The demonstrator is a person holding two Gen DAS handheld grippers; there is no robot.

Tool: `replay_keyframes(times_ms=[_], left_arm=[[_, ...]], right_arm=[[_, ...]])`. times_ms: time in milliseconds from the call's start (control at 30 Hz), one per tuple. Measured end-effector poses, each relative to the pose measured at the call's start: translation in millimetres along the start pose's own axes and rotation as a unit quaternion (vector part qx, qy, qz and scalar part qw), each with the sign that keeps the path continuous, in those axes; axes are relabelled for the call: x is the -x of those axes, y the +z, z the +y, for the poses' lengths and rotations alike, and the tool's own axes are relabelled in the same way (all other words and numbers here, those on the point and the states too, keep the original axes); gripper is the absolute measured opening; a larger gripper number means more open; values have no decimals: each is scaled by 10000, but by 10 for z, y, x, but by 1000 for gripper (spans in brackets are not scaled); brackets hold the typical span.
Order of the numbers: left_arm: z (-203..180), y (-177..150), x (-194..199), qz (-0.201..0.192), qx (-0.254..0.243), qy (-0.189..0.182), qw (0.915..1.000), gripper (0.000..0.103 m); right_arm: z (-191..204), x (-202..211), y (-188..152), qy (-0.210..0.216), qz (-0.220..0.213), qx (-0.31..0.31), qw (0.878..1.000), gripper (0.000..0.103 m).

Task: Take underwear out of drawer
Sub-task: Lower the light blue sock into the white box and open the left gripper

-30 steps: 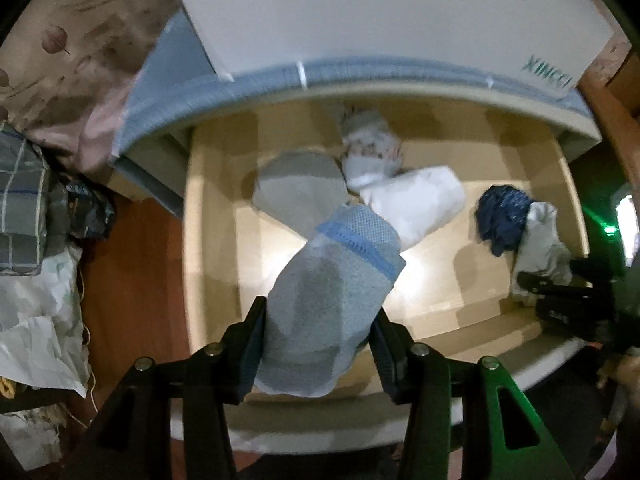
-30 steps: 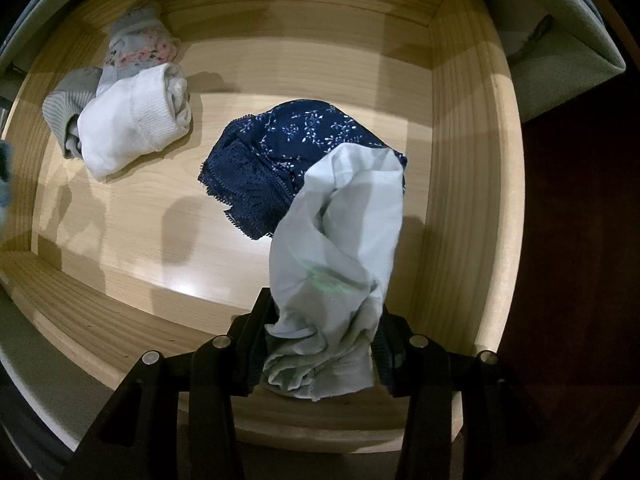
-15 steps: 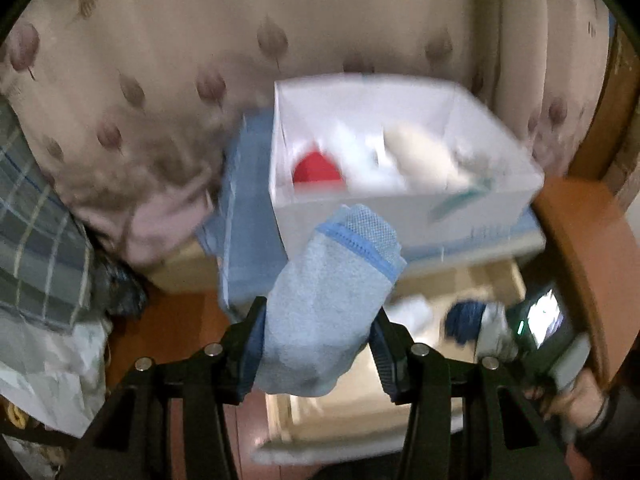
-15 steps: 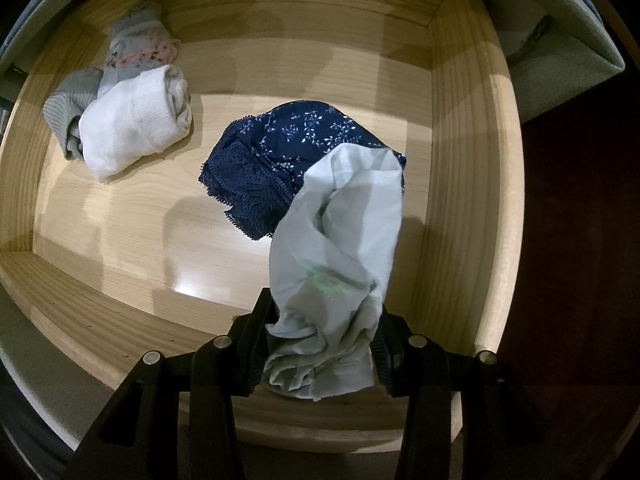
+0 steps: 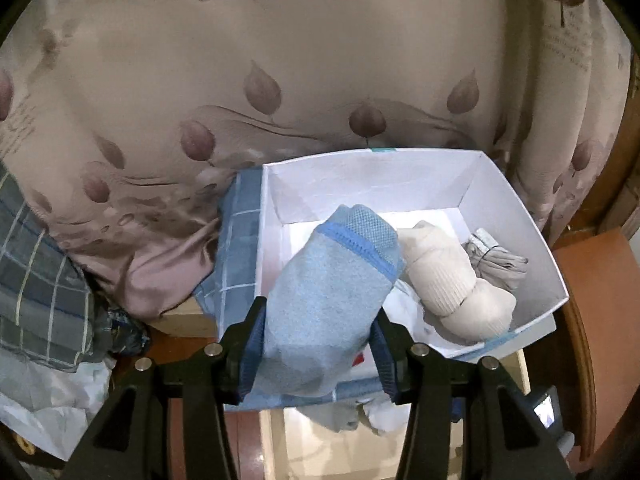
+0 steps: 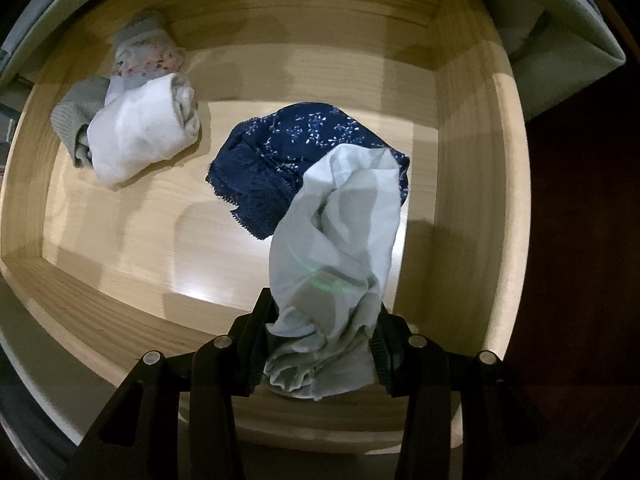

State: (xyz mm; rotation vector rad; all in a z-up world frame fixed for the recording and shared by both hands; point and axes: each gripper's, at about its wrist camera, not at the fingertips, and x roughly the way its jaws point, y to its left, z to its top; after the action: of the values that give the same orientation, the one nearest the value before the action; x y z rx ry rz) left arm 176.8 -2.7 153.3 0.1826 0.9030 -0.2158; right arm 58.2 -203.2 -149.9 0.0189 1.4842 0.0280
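Note:
My left gripper [image 5: 318, 344] is shut on a rolled light-blue underwear [image 5: 328, 280] and holds it over the near left part of a white box [image 5: 516, 196]. The box holds a cream roll [image 5: 452, 284] and a grey folded piece [image 5: 496, 258]. My right gripper [image 6: 320, 344] is shut on a pale green underwear [image 6: 336, 248] and holds it inside the wooden drawer [image 6: 472, 184]. A navy lace underwear [image 6: 296, 160] lies just behind it. A white roll [image 6: 144, 132], a grey roll [image 6: 76, 116] and a floral piece [image 6: 148, 56] lie at the drawer's far left.
The white box stands on a blue checked cloth [image 5: 236, 236] above the drawer. A patterned beige bedcover [image 5: 280, 60] fills the background. Plaid fabric [image 5: 36, 296] and a crumpled white bag [image 5: 48, 416] lie at the left. A brown wooden edge [image 5: 592, 280] is at the right.
My left gripper has lifted the light-blue underwear out of the drawer and up over the white box. My right gripper has stayed still in the drawer, holding the pale green underwear.

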Motion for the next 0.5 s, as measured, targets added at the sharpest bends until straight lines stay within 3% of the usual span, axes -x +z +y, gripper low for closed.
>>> replay_keyframes(times_ms=[233, 500], left_arm=[[-174, 58, -531, 475, -93, 198, 9986, 51], [-230, 0, -719, 711, -139, 153, 9973, 54]], right_arm=[[-58, 7, -24, 145, -19, 13, 9999, 41], [-148, 0, -50, 222, -18, 29, 9997, 41]])
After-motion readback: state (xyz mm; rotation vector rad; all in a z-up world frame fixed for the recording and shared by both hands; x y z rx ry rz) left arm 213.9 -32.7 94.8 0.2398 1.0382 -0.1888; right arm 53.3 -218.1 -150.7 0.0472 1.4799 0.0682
